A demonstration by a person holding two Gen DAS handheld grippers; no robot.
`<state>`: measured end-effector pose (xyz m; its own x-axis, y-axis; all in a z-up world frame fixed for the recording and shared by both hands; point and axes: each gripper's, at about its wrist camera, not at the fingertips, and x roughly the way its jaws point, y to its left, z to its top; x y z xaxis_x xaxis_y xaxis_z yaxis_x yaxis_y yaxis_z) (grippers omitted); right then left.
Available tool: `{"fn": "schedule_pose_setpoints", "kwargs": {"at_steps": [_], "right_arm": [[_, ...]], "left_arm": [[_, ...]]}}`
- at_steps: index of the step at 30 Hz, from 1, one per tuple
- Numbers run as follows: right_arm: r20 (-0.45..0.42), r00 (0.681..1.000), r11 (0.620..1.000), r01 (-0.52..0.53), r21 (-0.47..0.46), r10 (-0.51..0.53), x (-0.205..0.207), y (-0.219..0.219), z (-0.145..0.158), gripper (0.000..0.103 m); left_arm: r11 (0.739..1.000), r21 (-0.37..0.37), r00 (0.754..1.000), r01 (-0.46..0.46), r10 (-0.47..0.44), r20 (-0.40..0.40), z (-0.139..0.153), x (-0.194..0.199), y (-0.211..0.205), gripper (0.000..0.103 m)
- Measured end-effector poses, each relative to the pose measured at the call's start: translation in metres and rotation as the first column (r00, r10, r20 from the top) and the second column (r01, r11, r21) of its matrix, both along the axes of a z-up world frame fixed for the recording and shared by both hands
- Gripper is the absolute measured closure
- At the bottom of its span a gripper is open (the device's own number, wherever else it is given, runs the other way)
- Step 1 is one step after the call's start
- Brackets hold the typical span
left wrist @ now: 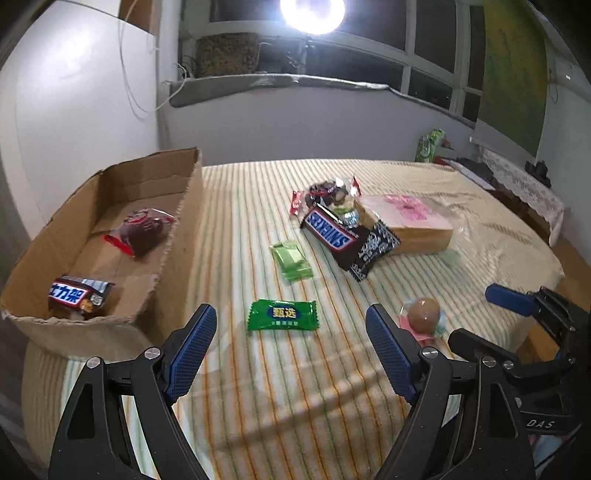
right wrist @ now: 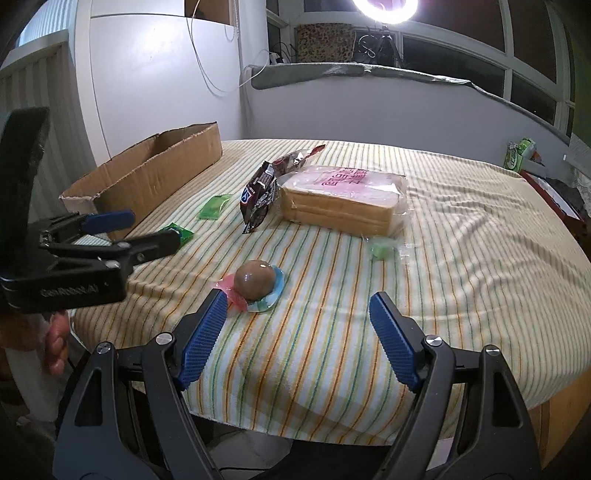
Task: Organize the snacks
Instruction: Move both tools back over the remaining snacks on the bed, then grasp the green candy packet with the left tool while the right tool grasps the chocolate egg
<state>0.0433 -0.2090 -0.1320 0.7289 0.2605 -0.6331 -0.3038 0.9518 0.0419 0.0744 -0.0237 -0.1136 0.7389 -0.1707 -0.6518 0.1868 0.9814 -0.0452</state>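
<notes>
A cardboard box [left wrist: 184,206] sits at the table's left and holds a Snickers bar [left wrist: 79,297] and a dark snack bag [left wrist: 142,230]. On the striped cloth lie a green candy packet [left wrist: 282,314], a pale green packet [left wrist: 291,261], a Snickers bar [left wrist: 330,230], a black packet [left wrist: 373,249], a dark snack bag [left wrist: 327,194], a bread loaf [left wrist: 406,221] and a wrapped brown egg [right wrist: 255,283]. My left gripper [left wrist: 291,345] is open and empty, above the green candy packet. My right gripper [right wrist: 297,332] is open and empty, just short of the egg.
The table [right wrist: 480,295] is covered by a striped cloth. A small green candy [right wrist: 382,248] lies by the bread. A ring light [left wrist: 312,14] shines from the window sill. A white wall panel [left wrist: 74,92] stands behind the box. A side table with clutter [left wrist: 517,177] is at the right.
</notes>
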Motion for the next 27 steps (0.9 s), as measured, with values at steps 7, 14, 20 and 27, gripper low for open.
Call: {"fn": "schedule_pose_setpoints", "kwargs": {"at_steps": [7,14,20,27], "right_arm": [[-0.004,0.999,0.999,-0.042,-0.004,0.042,0.016,0.007,-0.007,0.021],[-0.011,0.995,0.995,-0.100,-0.009,0.100,0.033,0.022,-0.015,0.038],[0.003,0.992,0.991,-0.129,-0.038,0.129,0.031,0.031,-0.014,0.070],[0.005,0.994,0.994,-0.108,0.003,0.108,0.030,0.025,-0.013,0.071]], "left_arm": [[1.000,-0.003,0.996,-0.009,0.009,-0.091,-0.021,0.022,-0.002,0.022],[1.000,0.008,0.997,-0.013,0.013,-0.080,-0.028,0.028,-0.004,0.024],[1.000,-0.011,0.998,0.015,-0.016,-0.062,-0.026,0.026,-0.003,0.070],[0.999,-0.041,0.999,0.018,-0.020,-0.045,-0.026,0.022,0.002,0.071]]}}
